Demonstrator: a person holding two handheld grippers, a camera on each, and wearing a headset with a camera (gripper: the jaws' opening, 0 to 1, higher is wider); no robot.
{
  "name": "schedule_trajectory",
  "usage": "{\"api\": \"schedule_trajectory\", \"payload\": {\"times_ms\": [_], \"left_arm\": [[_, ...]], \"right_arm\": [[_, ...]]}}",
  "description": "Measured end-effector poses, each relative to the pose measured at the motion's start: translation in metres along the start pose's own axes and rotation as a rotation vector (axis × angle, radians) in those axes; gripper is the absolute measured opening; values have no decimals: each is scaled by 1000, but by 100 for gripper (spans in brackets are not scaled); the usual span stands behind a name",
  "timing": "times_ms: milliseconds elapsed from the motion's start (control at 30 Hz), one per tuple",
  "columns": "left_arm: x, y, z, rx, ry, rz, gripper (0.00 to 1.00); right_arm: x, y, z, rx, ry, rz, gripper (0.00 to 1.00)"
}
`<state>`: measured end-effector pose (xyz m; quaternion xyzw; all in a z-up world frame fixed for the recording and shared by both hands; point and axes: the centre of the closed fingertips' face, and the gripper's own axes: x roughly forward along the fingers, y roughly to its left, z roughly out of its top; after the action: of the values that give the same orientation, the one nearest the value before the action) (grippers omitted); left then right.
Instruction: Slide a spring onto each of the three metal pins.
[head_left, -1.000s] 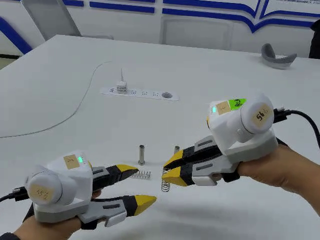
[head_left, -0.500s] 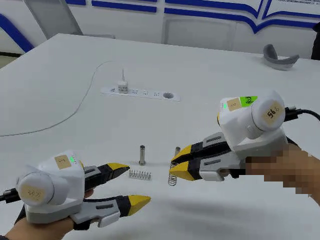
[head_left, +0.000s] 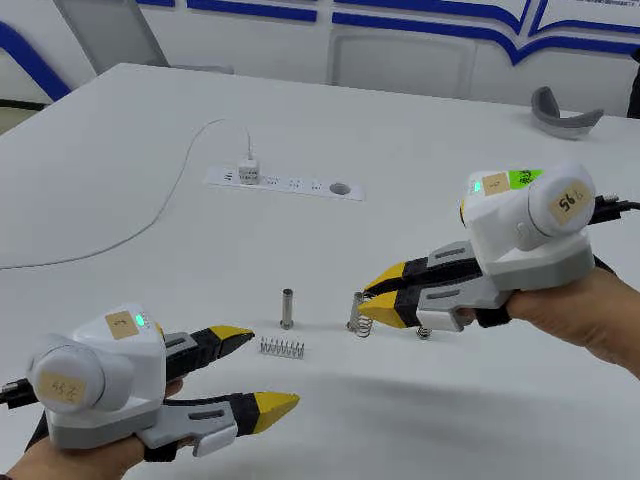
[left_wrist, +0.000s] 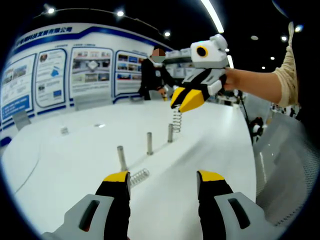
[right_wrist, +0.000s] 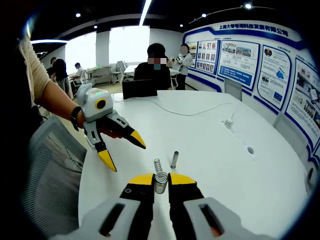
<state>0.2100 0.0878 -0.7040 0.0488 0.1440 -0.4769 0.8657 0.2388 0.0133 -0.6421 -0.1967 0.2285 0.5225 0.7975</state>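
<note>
Three short metal pins stand in a row on the white table: one (head_left: 287, 308), a second (head_left: 357, 300), and a third (head_left: 424, 331) mostly hidden under my right gripper. All three pins (left_wrist: 149, 143) are bare. My right gripper (head_left: 378, 294) is shut on a spring (head_left: 363, 322), which hangs from its tips right beside the second pin; whether they touch I cannot tell. In the right gripper view the spring (right_wrist: 159, 181) sits between the yellow tips, left of a pin (right_wrist: 174, 159). A second spring (head_left: 281, 348) lies flat near the first pin. My left gripper (head_left: 259, 369) is open just short of that loose spring (left_wrist: 139, 176).
A white power strip (head_left: 285, 183) with a plugged-in charger and a cable lies further back on the table. A grey curved object (head_left: 565, 110) rests at the far right. People sit and stand beyond the table (right_wrist: 156, 67). Bare tabletop (head_left: 120, 200) surrounds the pins.
My right gripper has carried its spring to the right and further away, from in front of the pins up to the second pin. The left gripper has drifted slightly back, still open.
</note>
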Motion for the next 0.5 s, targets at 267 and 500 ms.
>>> {"api": "schedule_trajectory", "payload": {"times_ms": [267, 500], "left_arm": [[-1, 2, -1, -3, 3, 5, 55], [-2, 2, -3, -8, 7, 7, 55]], "right_arm": [[0, -20, 7, -6, -8, -41, 11], [1, -36, 12, -11, -17, -83, 11]]}}
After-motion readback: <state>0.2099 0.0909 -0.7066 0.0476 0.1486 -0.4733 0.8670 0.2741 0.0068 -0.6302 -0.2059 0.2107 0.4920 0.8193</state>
